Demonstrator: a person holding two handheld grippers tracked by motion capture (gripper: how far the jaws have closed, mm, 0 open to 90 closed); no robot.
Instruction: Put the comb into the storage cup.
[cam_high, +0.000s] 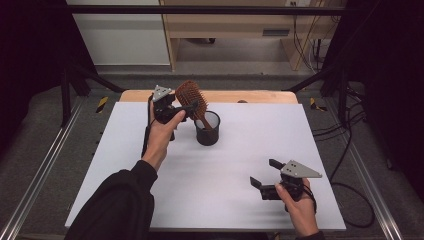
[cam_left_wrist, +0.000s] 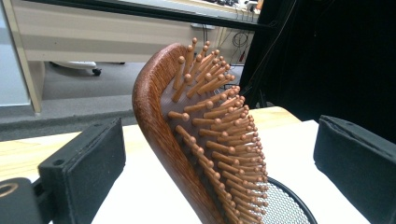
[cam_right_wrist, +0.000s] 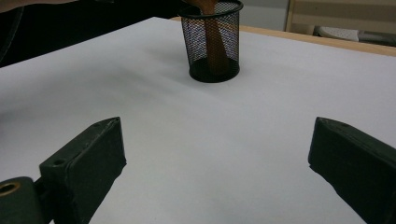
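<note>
I see a white sheet (cam_high: 225, 165) over a wooden table (cam_high: 260, 96), cabinets behind. My left gripper (cam_high: 187, 111) gapes wide around the hairbrush (cam_high: 192, 100), touching nothing; the brush stands handle-down in the mesh cup (cam_high: 207, 128), leaning left. My right gripper (cam_high: 264, 173) is open, empty.

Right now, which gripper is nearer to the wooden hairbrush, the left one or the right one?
Left. The left gripper is right at the hairbrush, its open jaws standing either side of the brush head. The right gripper sits open far off, near the table's front edge.
</note>
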